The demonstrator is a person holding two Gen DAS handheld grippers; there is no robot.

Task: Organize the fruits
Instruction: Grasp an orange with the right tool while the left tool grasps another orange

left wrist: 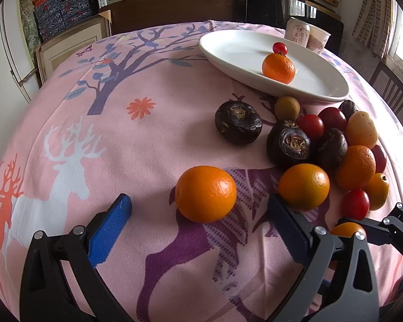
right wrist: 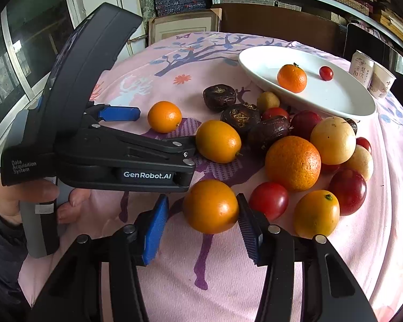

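A white oval plate [left wrist: 228,45] [right wrist: 344,102] at the back right holds a mandarin [left wrist: 278,68] [right wrist: 292,78] and a cherry tomato [left wrist: 279,48] [right wrist: 326,73]. A pile of oranges, dark water chestnuts, cherry tomatoes and yellow fruits lies in front of it. My left gripper [left wrist: 198,212] is open, its blue pads either side of a small orange [left wrist: 205,193] [right wrist: 164,116], not touching. My right gripper [right wrist: 201,222] is open around another small orange [right wrist: 210,206]; its right pad touches or nearly touches the fruit, the left pad stands apart.
The table has a pink cloth [left wrist: 121,134] with deer and tree prints. A can [left wrist: 297,32] and a paper cup [left wrist: 318,40] stand behind the plate. The left gripper body [right wrist: 99,145] and the hand holding it fill the left of the right wrist view. Chairs and shelves stand behind.
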